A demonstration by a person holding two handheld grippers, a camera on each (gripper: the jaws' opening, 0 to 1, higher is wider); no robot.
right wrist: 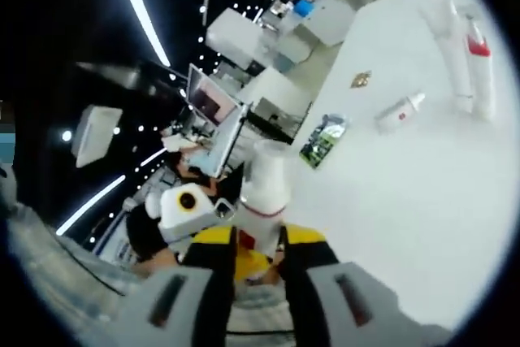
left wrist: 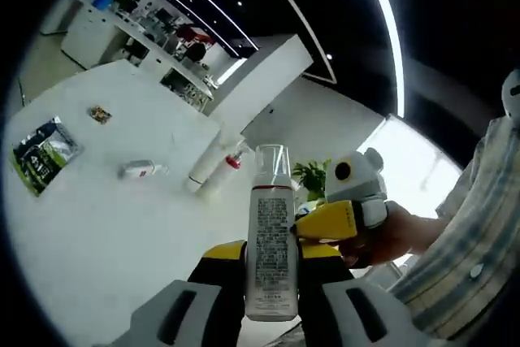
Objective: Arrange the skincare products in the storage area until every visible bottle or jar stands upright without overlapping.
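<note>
I hold a slim bottle [left wrist: 270,241] with a clear cap, a red band and a printed label up above the white table [left wrist: 106,233]. My left gripper [left wrist: 272,256] is shut on its lower body. My right gripper [left wrist: 329,222] comes in from the right, its yellow jaw pressed to the bottle's side. In the right gripper view the same bottle [right wrist: 265,180] rises cap first between my right gripper's [right wrist: 258,241] closed-in jaws. A small white bottle [left wrist: 142,170] [right wrist: 398,113] lies on its side. Two long tubes [left wrist: 213,170] [right wrist: 463,50] lie side by side, one with a red cap.
A green printed packet [left wrist: 45,152] [right wrist: 325,140] and a small brown item [left wrist: 100,114] [right wrist: 361,79] lie on the table. A person's hand [left wrist: 398,233] and striped sleeve [left wrist: 463,233] are at the right. Counters and desks stand beyond the table.
</note>
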